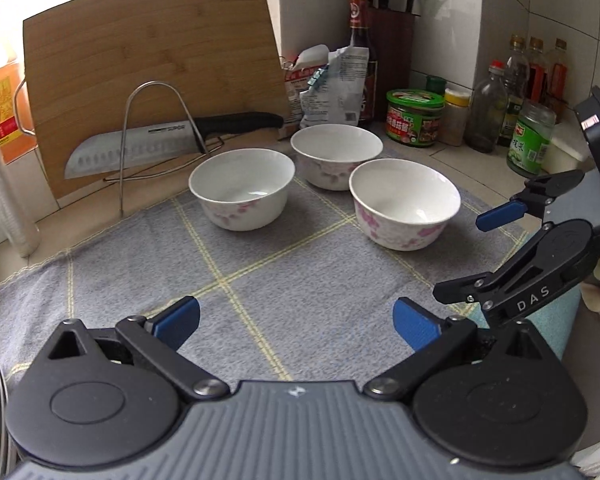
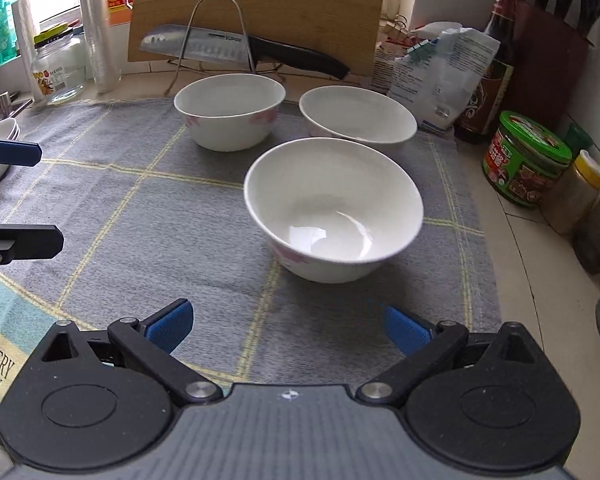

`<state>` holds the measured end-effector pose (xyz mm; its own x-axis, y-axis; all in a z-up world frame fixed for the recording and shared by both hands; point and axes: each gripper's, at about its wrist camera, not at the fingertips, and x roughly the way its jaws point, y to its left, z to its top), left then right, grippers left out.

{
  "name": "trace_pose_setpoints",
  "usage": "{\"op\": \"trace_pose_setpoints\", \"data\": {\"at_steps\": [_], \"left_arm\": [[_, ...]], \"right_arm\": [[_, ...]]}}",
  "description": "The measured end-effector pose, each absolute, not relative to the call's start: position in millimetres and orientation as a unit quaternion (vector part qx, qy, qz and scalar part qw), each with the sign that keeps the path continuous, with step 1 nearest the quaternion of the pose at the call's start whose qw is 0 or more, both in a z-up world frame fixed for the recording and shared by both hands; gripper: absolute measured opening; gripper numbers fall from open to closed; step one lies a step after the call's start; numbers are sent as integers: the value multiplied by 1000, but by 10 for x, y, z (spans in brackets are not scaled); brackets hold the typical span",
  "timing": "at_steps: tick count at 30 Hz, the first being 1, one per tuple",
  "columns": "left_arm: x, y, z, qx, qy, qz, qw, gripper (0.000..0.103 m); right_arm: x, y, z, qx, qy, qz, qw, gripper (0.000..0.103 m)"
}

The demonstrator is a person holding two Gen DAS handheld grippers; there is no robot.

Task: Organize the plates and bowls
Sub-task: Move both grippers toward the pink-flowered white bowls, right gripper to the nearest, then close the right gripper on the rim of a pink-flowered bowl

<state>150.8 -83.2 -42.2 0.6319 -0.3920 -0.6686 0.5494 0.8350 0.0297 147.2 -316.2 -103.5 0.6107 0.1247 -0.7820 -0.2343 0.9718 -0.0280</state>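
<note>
Three white bowls with pink flowers stand apart on a grey checked cloth (image 1: 292,280). In the left wrist view they are the left bowl (image 1: 242,188), the back bowl (image 1: 336,156) and the right bowl (image 1: 404,202). My left gripper (image 1: 296,324) is open and empty over the cloth, short of the bowls. In the right wrist view the nearest bowl (image 2: 334,208) sits just ahead of my right gripper (image 2: 288,328), which is open and empty. Two more bowls (image 2: 230,110) (image 2: 358,118) stand behind it. A stack of white plates (image 2: 0,132) shows at the far left edge.
A wooden cutting board (image 1: 152,80) and a knife (image 1: 172,140) on a wire rack stand behind the bowls. Jars and bottles (image 1: 414,118) line the right wall, with a knife block (image 1: 392,52) in the corner. A glass jar (image 2: 58,68) stands at the left.
</note>
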Motion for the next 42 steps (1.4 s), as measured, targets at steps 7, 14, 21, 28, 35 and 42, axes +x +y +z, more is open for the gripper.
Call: {"op": "trace_pose_setpoints", "data": {"at_steps": [7, 14, 21, 28, 35, 42], "left_arm": [[1542, -1150, -535, 115, 355, -260, 891, 102], [1633, -1369, -593, 111, 359, -263, 889, 102], [1719, -1546, -652, 112, 353, -276, 887, 102], [1787, -1644, -751, 116, 351, -280, 886, 102], [1852, -1774, -824, 124, 342, -291, 885, 102], [1862, -1918, -840, 148, 325, -301, 884, 101]], "right_arm": [[1610, -3441, -1242, -65, 449, 113, 884, 103], [1706, -3549, -1279, -73, 440, 148, 883, 103], [1729, -3623, -1298, -92, 430, 188, 878, 103], [1726, -3846, -1310, -91, 437, 184, 876, 103], [1737, -4099, -1122, -75, 420, 187, 885, 103], [2018, -4072, -899, -46, 394, 228, 889, 103]]}}
